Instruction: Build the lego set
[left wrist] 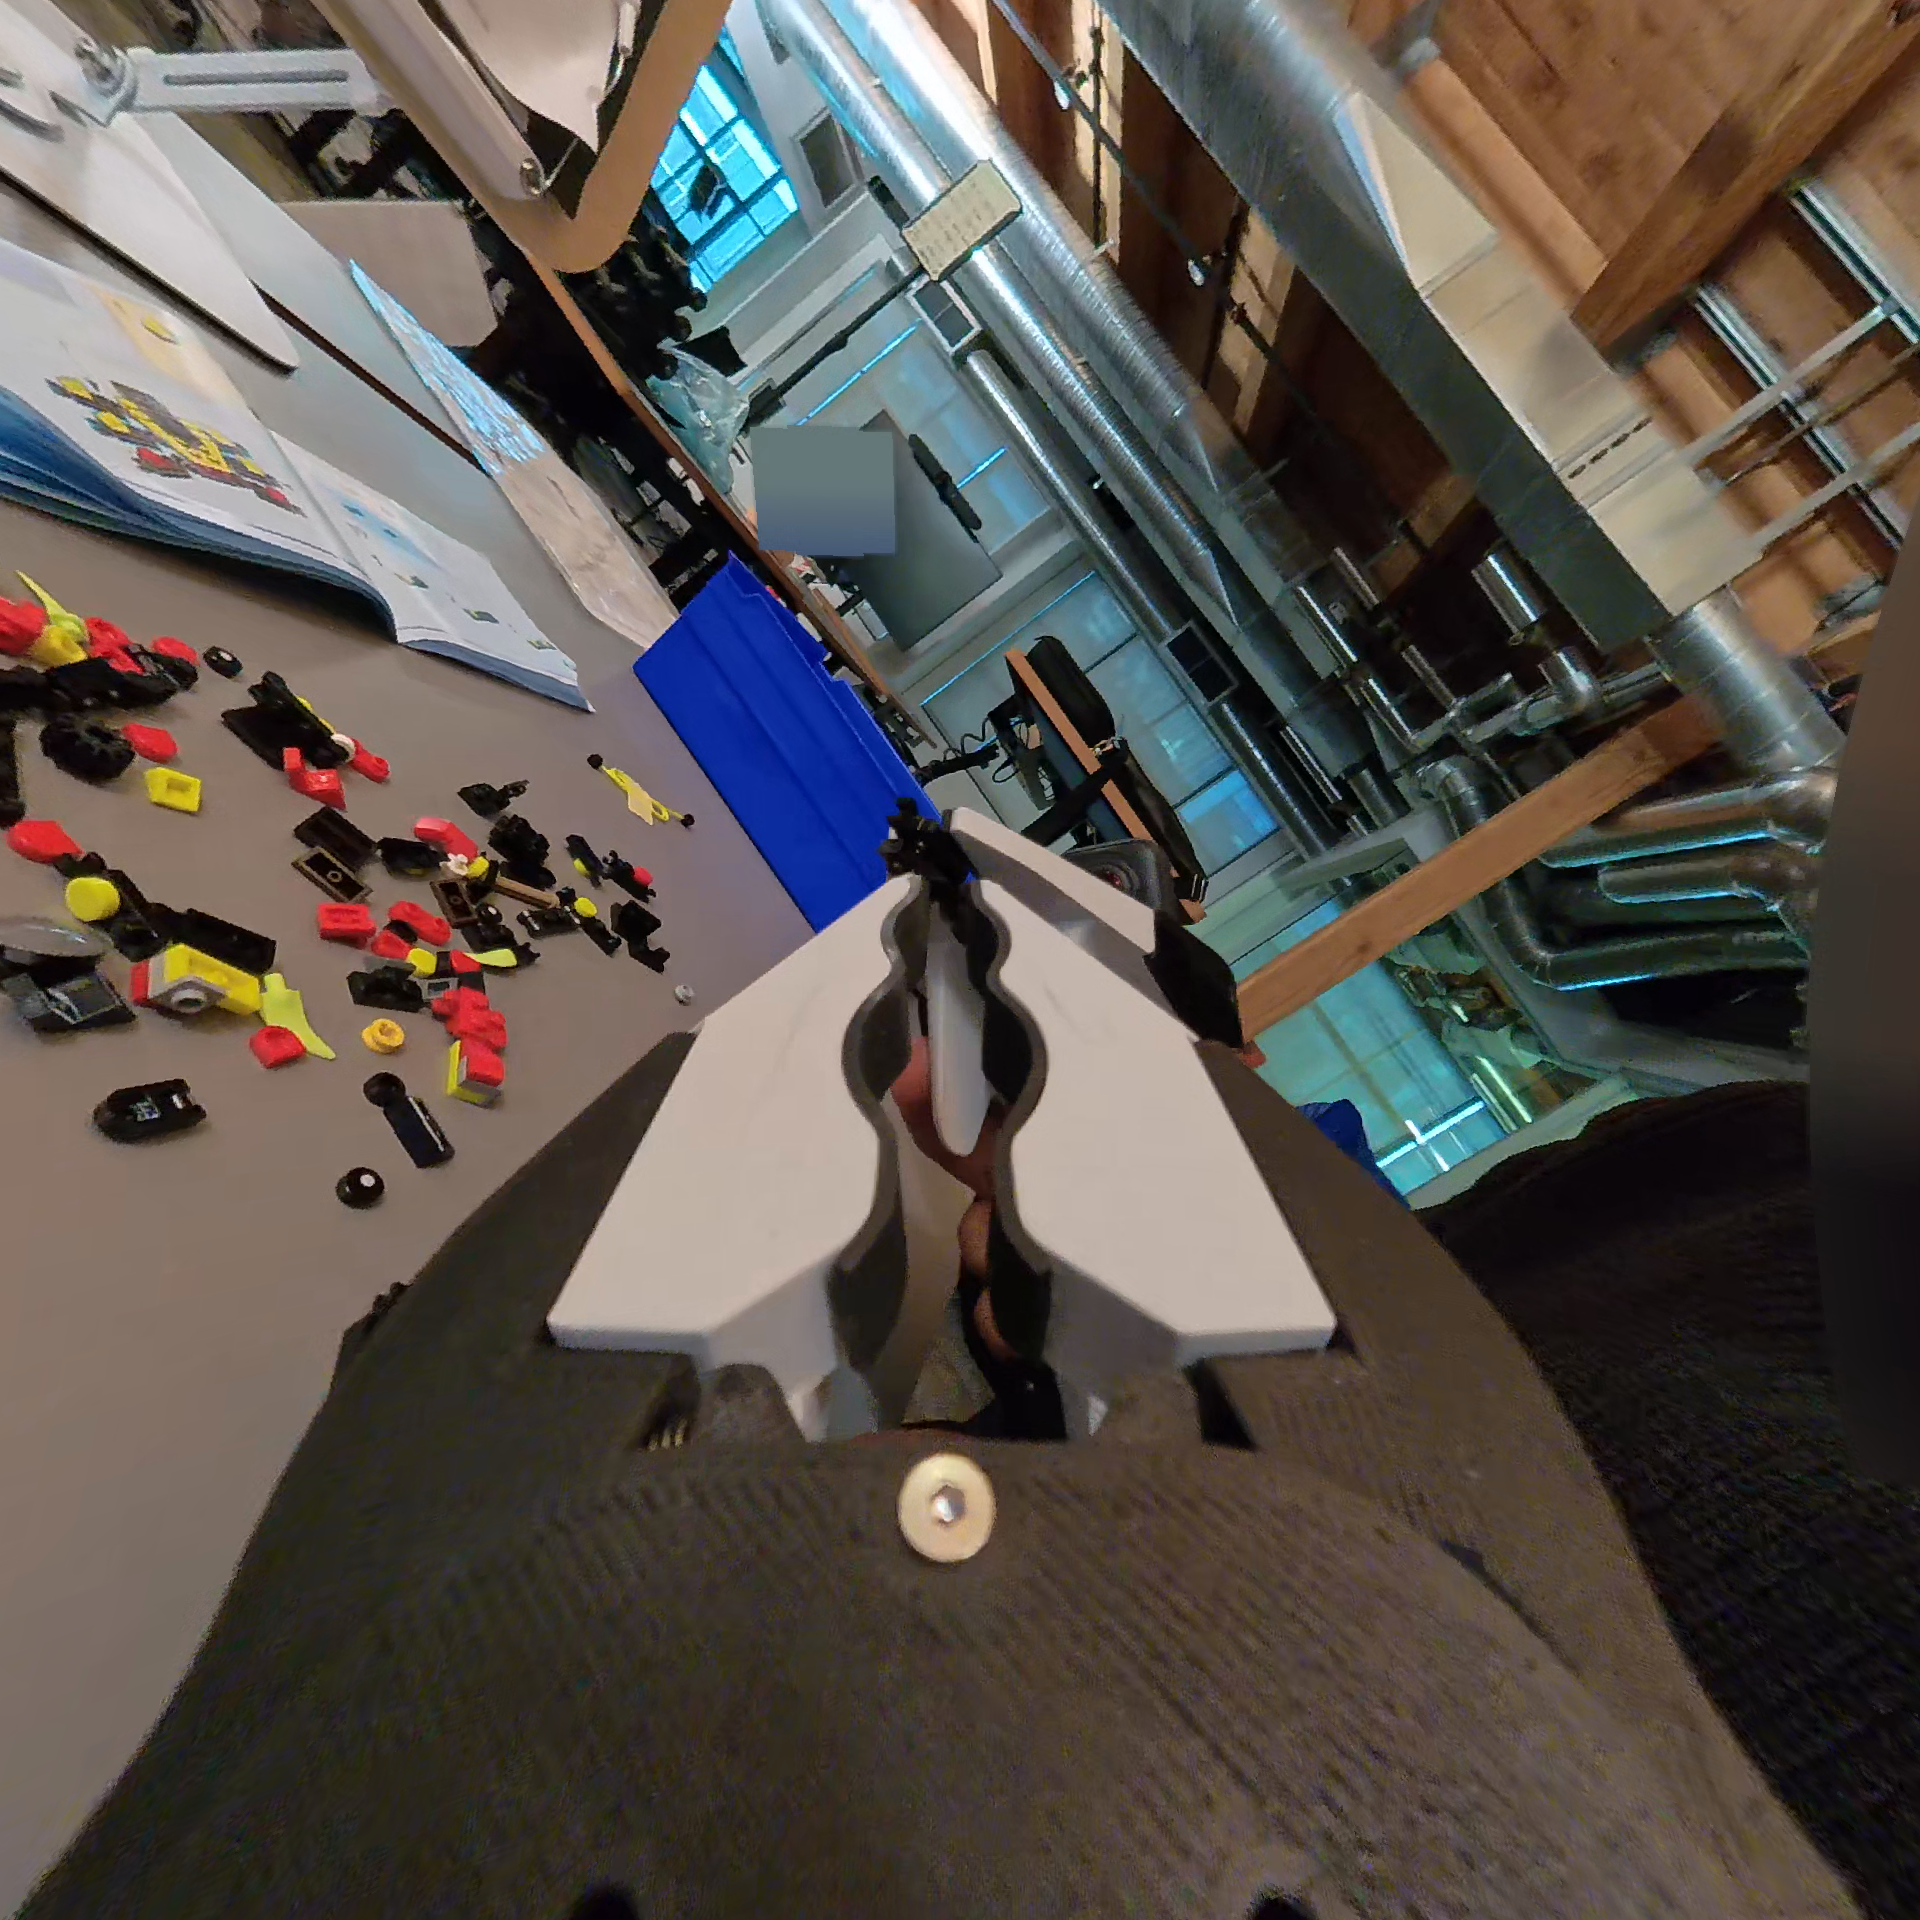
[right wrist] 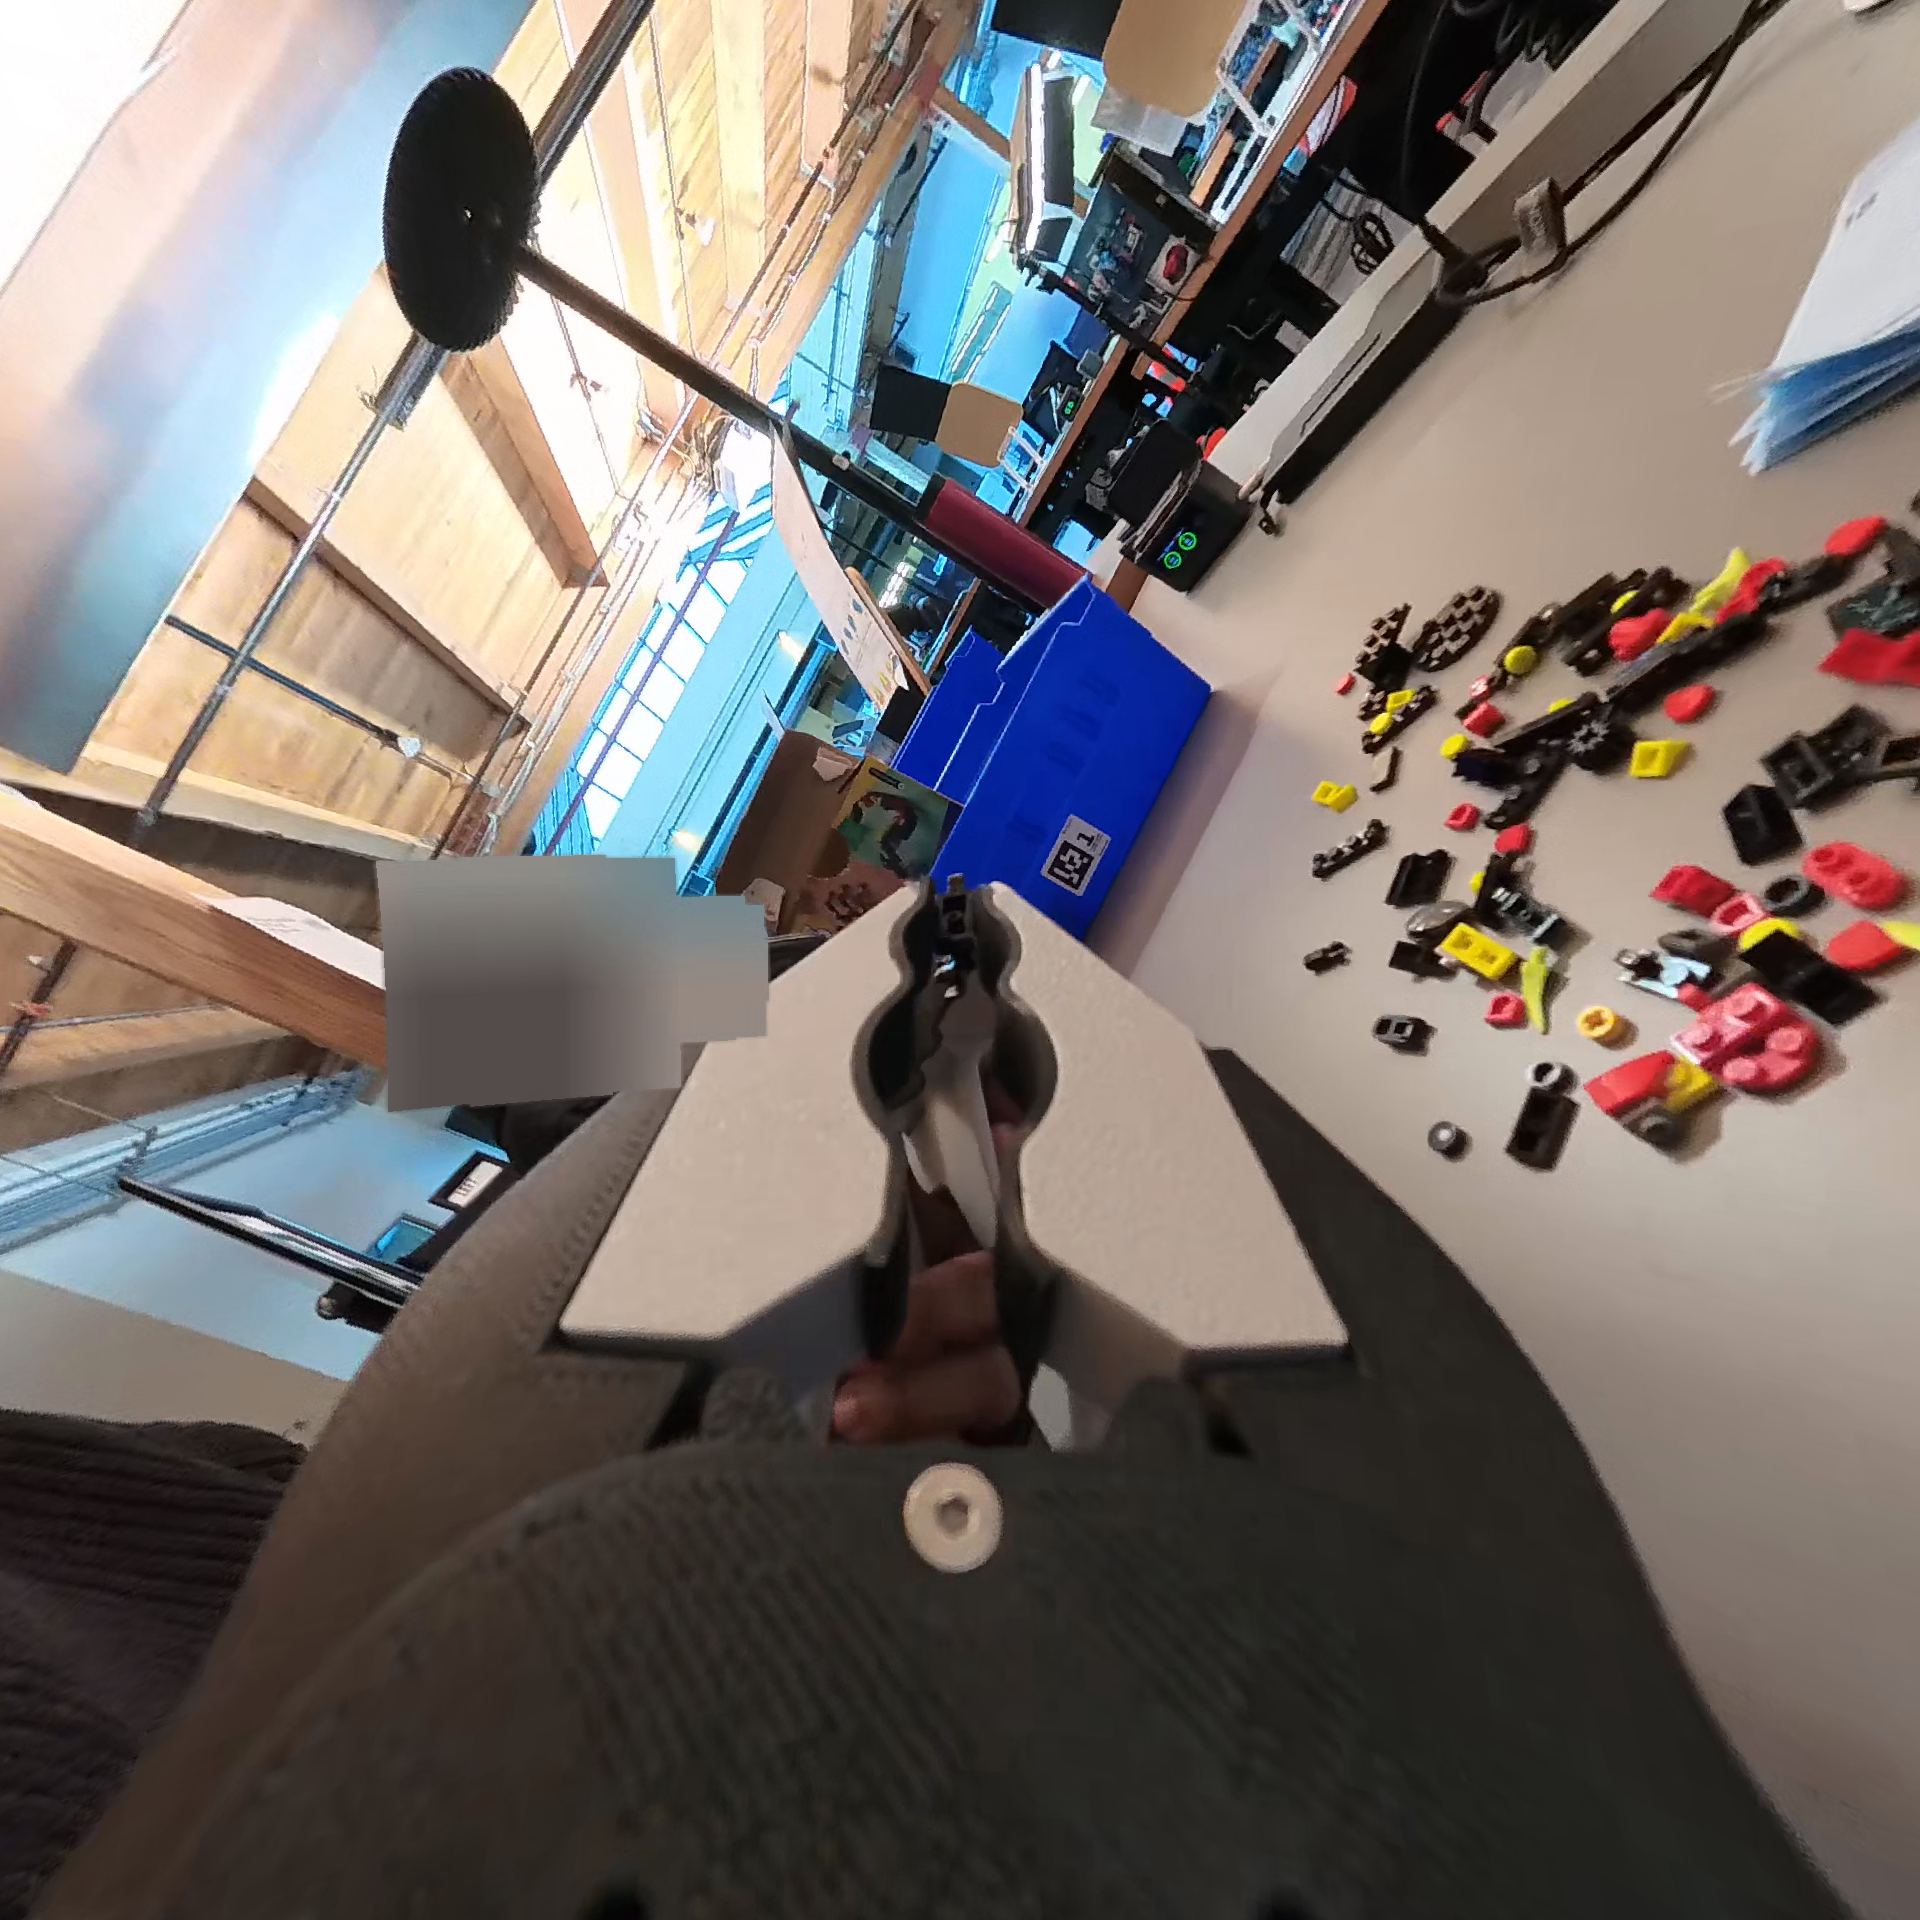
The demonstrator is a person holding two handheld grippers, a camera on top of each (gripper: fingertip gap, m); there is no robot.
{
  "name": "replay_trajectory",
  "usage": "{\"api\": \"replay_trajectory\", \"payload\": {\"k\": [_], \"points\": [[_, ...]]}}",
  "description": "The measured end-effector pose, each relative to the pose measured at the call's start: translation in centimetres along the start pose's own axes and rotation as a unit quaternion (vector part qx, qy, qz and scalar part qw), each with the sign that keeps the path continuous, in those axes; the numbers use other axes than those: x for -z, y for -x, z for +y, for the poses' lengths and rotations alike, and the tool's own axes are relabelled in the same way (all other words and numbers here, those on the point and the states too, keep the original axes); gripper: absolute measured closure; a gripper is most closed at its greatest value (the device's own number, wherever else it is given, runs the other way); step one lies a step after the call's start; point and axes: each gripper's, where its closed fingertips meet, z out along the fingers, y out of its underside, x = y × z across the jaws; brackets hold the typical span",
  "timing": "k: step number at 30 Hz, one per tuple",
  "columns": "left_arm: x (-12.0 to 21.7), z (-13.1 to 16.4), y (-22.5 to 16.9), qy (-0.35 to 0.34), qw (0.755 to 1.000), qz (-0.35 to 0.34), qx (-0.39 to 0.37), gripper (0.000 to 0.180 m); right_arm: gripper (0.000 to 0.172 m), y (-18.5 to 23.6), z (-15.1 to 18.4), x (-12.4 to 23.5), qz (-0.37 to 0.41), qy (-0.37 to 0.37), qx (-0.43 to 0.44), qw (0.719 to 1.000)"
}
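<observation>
Place: above the edge of a grey table [left wrist: 260, 1299], both tools raised near a blue plastic bin [right wrist: 1049, 748] that serves as landmark.
Left gripper [left wrist: 928, 868]: its grey fingers [left wrist: 790, 1091] are closed on a small black knobbly plastic piece [left wrist: 920, 836], which juts past the tips, in front of the bin.
Right gripper [right wrist: 951, 904]: closed on a small black block-like piece [right wrist: 952, 920], seated between the pads, in front of the bin's lower corner.
Loose parts [right wrist: 1662, 862]: red, yellow and black toy bricks scattered beyond the bin.
Booklet [left wrist: 312, 499]: open, on the table beyond the parts, near the bin's top.
Risk: each piece is pinched by its end only; I judge a twist or push could flick one free over the table edge.
Count: two grippers, two held pieces, one bin, one open booklet; the loose bricks number several dozen, too many to count.
</observation>
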Motion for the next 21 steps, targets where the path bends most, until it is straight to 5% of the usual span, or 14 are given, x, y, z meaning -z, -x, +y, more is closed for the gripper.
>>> {"api": "replay_trajectory", "payload": {"k": [21], "points": [[0.1, -0.4, 0.6, -0.012, 0.999, -0.035, -0.023, 0.18, 0.167, -1.0, 1.0, -0.1, -0.012, 0.005, -0.115, 0.993]]}}
